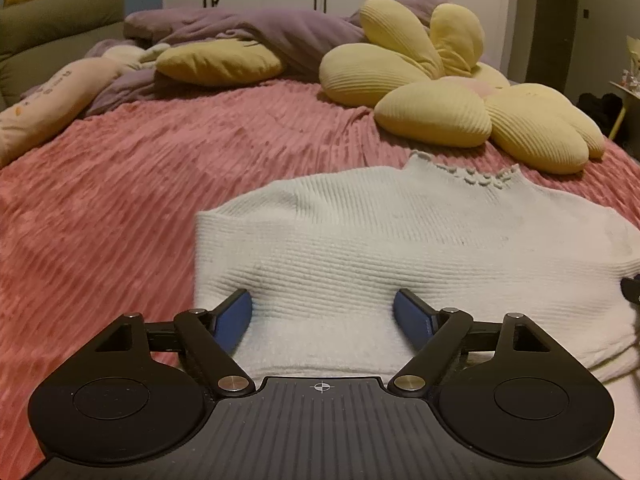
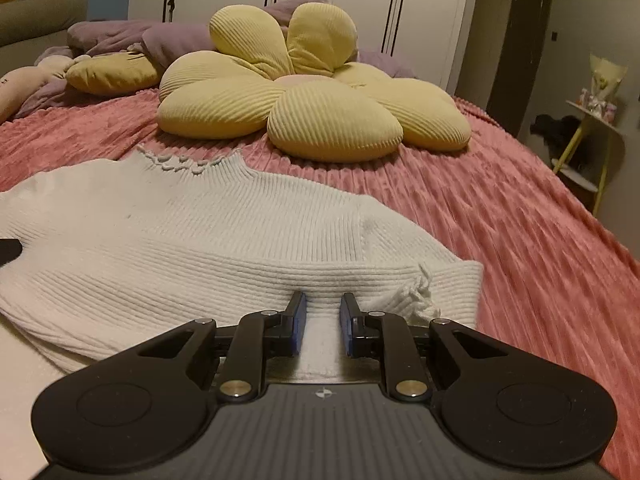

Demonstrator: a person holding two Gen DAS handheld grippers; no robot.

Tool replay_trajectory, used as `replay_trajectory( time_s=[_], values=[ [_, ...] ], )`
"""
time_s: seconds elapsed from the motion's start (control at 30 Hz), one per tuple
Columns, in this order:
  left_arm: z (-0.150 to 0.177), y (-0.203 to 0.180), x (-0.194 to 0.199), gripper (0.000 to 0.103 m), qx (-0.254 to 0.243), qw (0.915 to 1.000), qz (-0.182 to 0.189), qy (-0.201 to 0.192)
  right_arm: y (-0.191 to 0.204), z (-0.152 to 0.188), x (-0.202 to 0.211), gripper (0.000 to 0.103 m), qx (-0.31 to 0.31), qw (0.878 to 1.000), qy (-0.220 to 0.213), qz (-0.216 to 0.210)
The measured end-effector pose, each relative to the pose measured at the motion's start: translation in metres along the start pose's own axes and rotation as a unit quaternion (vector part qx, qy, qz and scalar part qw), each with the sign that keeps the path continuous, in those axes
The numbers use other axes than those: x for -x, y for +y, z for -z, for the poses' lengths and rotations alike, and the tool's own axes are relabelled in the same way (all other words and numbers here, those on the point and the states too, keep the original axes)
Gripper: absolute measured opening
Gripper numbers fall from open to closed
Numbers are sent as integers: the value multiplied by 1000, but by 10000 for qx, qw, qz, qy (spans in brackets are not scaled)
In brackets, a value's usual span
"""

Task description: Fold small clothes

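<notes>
A small white ribbed knit sweater (image 1: 400, 240) lies flat on the pink bedspread (image 1: 120, 184), collar away from me, sides folded in. My left gripper (image 1: 323, 304) is open wide, its blue-padded fingers (image 1: 236, 312) resting on the sweater's near left hem. In the right wrist view the sweater (image 2: 180, 232) fills the left and centre. My right gripper (image 2: 323, 304) is narrowed on a fold of the sweater's near right hem, cloth between the blue pads (image 2: 299, 320). The right gripper's tip shows at the right edge of the left wrist view.
A large yellow flower-shaped cushion (image 2: 304, 92) lies just beyond the sweater's collar. A yellow pillow (image 1: 218, 64), a purple duvet (image 1: 248, 32) and a pink pillow (image 1: 44, 100) lie at the head. The bed's right edge (image 2: 580, 208) drops to a side table (image 2: 592, 128).
</notes>
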State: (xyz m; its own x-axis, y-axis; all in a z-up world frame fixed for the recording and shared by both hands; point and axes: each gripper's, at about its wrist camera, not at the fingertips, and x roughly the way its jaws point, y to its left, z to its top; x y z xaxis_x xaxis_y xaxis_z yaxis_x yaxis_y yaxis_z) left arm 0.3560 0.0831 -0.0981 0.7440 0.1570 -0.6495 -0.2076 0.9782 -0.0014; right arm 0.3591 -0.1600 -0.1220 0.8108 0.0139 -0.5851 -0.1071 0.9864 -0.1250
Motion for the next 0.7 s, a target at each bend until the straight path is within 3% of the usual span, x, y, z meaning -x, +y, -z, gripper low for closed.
replay_trajectory(
  time_s=[0.3, 0.37, 0.47, 0.57, 0.63, 0.7],
  values=[
    [-2, 5, 12, 90, -25, 9998, 79, 158, -6, -1, 6, 17, -117, 9998, -29, -159],
    [0, 12, 26, 90, 200, 9991, 287, 222, -11, -2, 15, 17, -278, 9993, 66, -247],
    [12, 22, 50, 90, 743, 9932, 864, 241, -30, 2, 38, 23, -1189, 9911, 244, -548],
    [23, 23, 59, 89, 1142, 9837, 1302, 485, -57, 21, 60, 24, -2527, 9604, 391, -1103],
    [28, 24, 61, 89, 1484, 9766, 1414, 651, -75, 39, 66, 24, -3470, 9247, 585, -1455],
    [26, 24, 60, 89, 1569, 9748, 1468, 596, -86, 53, 67, 24, -4102, 8934, 731, -1681]
  ],
)
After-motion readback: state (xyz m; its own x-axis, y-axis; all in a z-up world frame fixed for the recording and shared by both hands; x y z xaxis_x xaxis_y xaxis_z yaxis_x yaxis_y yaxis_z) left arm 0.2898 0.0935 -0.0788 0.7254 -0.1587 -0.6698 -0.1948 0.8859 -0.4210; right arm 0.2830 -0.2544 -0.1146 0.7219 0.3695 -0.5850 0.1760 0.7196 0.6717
